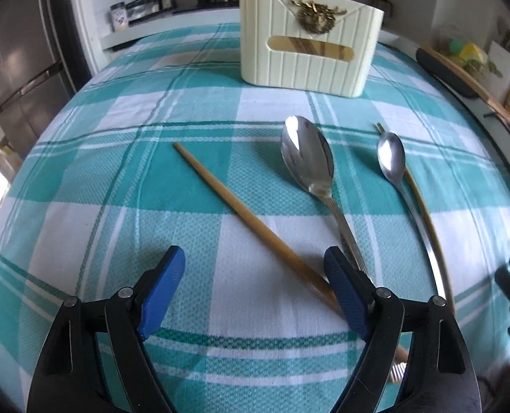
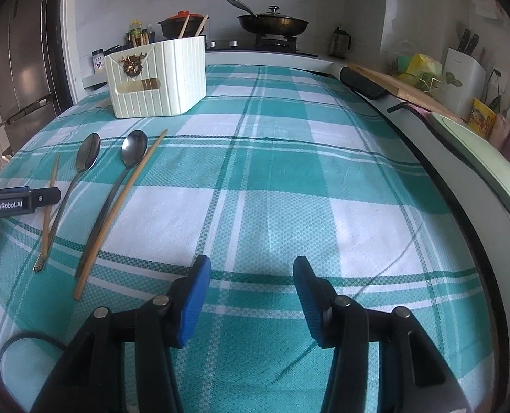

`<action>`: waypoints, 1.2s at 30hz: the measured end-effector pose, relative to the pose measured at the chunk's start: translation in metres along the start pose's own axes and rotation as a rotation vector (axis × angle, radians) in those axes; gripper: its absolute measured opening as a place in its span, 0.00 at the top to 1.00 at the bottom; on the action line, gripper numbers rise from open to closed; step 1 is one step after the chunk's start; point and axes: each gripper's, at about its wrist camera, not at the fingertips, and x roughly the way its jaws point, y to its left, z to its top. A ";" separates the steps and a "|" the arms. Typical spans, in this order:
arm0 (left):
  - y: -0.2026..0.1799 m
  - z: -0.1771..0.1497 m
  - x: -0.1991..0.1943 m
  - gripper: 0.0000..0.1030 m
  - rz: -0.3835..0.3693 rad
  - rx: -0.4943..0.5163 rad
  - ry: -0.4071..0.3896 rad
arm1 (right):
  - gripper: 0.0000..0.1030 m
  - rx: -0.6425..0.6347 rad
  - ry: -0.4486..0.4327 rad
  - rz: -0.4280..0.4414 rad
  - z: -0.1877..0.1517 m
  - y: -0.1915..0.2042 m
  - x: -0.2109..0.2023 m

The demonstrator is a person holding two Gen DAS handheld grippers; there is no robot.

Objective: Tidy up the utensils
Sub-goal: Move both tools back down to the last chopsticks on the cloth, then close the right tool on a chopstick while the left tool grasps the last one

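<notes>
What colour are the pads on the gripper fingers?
Blue, on black arms; the left gripper pads show it best in the left wrist view.

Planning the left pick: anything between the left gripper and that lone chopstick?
Nothing visible. The left gripper is open, and the chopstick lies bare on the tablecloth, its near end running under the right-hand finger. The large spoon lies just beside it.

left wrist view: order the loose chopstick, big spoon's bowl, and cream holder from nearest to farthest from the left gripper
1. Loose chopstick, running under the left gripper by its right finger.
2. Big spoon's bowl, ahead and right.
3. Cream holder, far end of the cloth.
</notes>
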 end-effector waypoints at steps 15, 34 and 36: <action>0.035 -0.024 -0.018 0.16 -0.002 0.053 0.034 | 0.51 0.039 0.012 0.082 0.005 0.006 -0.003; 0.051 -0.038 -0.035 0.14 0.050 0.219 0.075 | 0.94 -0.079 0.146 0.223 0.028 0.080 0.017; 0.056 -0.038 -0.035 0.16 0.050 0.222 0.078 | 0.94 -0.090 0.131 0.201 0.027 0.081 0.014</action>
